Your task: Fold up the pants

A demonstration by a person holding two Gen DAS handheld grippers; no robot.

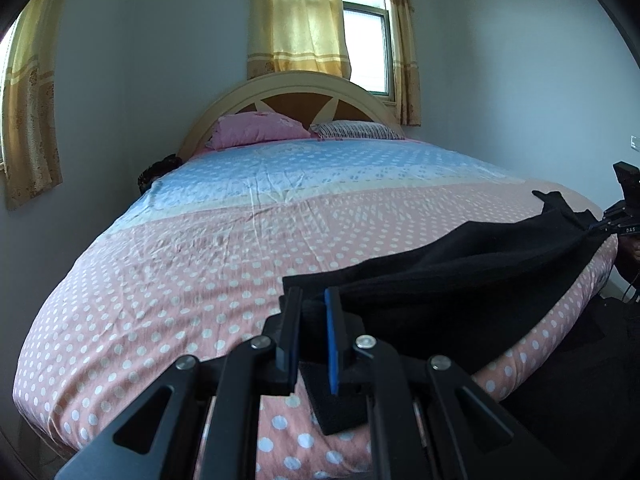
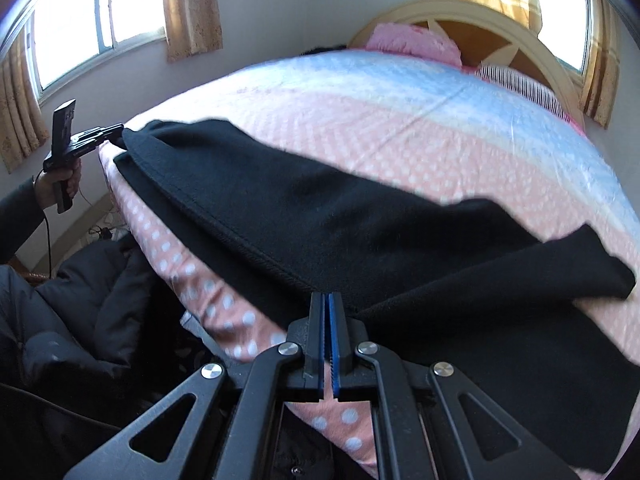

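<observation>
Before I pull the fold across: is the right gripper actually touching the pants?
Touching. In the right wrist view, the right gripper has its fingers closed on the edge of the black pants, with no gap showing.

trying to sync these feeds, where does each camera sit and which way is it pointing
Left wrist: sits on the left tool, looking up the bed toward the headboard and window; its fingers pinch the black pants, and the right tool shows at far right.

Right wrist: sits on the right tool, shut on the pants, looking across the bed; the left tool, the left hand and a dark sleeve show at left.

Shared: the pants, polka-dot bedsheet, pink pillow, headboard, and each other's tool.
</observation>
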